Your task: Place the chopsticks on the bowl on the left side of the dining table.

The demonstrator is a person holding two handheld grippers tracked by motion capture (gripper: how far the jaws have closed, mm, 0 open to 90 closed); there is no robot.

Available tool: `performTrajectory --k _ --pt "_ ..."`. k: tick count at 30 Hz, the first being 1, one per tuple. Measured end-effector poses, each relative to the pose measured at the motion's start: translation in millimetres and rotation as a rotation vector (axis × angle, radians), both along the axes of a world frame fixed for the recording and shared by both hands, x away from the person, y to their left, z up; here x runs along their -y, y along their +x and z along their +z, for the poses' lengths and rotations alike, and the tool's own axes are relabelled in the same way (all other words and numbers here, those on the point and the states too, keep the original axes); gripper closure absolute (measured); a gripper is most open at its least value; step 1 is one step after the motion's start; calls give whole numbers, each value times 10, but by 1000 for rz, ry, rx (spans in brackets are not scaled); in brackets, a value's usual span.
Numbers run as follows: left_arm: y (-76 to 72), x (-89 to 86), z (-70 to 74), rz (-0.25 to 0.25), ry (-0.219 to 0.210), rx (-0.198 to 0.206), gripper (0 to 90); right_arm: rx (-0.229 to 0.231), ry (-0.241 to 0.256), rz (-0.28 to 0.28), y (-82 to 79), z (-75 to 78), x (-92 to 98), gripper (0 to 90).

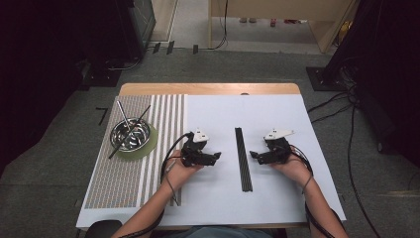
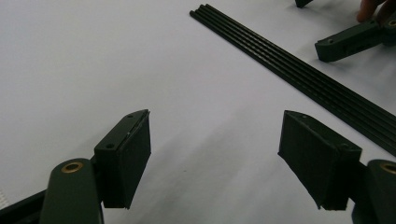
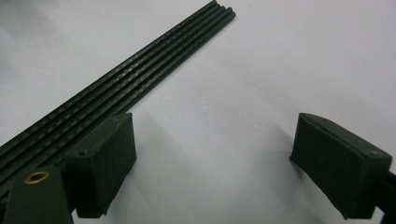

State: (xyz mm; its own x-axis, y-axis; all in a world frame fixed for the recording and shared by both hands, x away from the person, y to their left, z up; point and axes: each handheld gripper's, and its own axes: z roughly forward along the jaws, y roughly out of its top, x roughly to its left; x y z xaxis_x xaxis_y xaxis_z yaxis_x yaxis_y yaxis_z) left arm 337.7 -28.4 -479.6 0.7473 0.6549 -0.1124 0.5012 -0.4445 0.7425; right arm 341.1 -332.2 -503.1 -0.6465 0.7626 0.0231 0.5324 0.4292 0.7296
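left gripper point(image 1: 217, 156), right gripper point(image 1: 253, 155): jaws wide, empty | black rods point(image 1: 242, 158): flat between, pointing away

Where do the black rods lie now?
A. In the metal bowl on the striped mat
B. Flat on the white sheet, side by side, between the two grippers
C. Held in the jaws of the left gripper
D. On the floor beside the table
B: in the high view the black rods lie flat together on the white sheet, between the left gripper and the right gripper, both with jaws open and empty.
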Motion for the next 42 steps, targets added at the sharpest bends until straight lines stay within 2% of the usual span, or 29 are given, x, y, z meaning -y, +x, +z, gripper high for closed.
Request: performTrajectory --k 7,19,30,35,42 --pt "-43 86 -48 -27 -6 -10 237 -2 0 0 -1 0 -1 133" --pt "-78 158 -37 -27 -36 -24 217 1 0 0 1 0 0 133" --pt "-137 265 -67 -49 -26 -9 217 1 0 0 0 0 -1 133" --pt "-153 327 -76 -44 -53 -30 217 0 0 0 0 0 -1 133" --pt "-182 413 -93 -59 -43 -11 218 2 0 1 1 -1 0 133"
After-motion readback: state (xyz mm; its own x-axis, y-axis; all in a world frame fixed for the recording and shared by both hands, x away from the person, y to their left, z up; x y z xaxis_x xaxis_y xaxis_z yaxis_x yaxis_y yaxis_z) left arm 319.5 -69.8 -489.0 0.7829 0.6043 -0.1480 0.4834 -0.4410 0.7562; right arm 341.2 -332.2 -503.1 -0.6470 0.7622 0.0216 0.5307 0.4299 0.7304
